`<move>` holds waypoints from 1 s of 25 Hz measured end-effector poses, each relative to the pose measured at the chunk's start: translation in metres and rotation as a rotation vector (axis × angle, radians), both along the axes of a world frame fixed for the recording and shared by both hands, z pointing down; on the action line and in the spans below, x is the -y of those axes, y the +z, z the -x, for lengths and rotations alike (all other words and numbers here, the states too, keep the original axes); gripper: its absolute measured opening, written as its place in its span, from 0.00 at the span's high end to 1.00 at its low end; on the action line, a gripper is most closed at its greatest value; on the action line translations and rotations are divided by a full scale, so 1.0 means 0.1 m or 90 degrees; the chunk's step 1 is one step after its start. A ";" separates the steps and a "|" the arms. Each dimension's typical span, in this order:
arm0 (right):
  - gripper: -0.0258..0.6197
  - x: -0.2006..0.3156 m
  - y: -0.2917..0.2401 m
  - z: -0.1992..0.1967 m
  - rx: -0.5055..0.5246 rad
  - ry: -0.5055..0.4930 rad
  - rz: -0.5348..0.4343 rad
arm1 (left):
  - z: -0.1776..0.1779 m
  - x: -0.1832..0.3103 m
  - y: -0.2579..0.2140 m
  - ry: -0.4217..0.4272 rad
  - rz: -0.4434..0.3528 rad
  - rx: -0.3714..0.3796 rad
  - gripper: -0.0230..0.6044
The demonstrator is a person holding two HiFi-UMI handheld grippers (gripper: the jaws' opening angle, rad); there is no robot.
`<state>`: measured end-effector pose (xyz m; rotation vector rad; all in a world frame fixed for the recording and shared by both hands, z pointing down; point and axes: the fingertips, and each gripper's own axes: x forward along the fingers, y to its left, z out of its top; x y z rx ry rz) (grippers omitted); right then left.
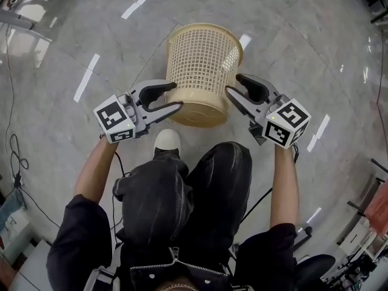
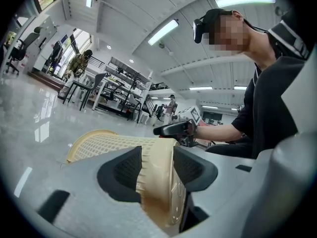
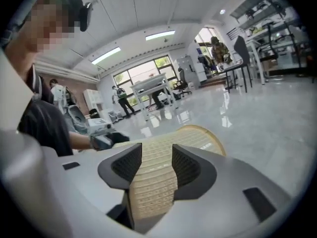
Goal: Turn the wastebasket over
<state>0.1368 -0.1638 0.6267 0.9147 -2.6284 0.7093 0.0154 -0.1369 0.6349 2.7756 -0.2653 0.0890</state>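
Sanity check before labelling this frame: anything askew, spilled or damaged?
Only the wastebasket is askew. It is tipped over, with its mouth away from the person and its base towards them. The left gripper clamps the base edge and the right gripper the mesh wall. No spill or damage shows.

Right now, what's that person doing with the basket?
A person holds a claw in each hand. The left claw and right claw both clamp the bottom end of a beige plastic mesh wastebasket, which is tipped with its open rim pointing away from the person. It is not upside down yet.
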 end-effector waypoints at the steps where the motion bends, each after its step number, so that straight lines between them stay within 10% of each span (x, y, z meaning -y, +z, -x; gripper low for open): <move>1: 0.68 0.11 0.08 -0.05 -0.017 0.033 0.000 | 0.00 -0.03 0.00 0.004 -0.003 0.003 0.66; 6: 0.66 0.36 0.37 -0.02 -0.057 0.099 0.015 | -0.04 -0.18 0.08 0.037 -0.030 0.043 0.66; 15: 0.66 0.05 1.06 0.23 -0.187 0.004 0.051 | -0.11 -0.25 0.81 0.045 -0.007 0.146 0.66; 25: 0.66 0.09 1.09 0.09 -0.182 0.038 0.078 | 0.36 0.41 0.94 -0.163 0.029 0.177 0.60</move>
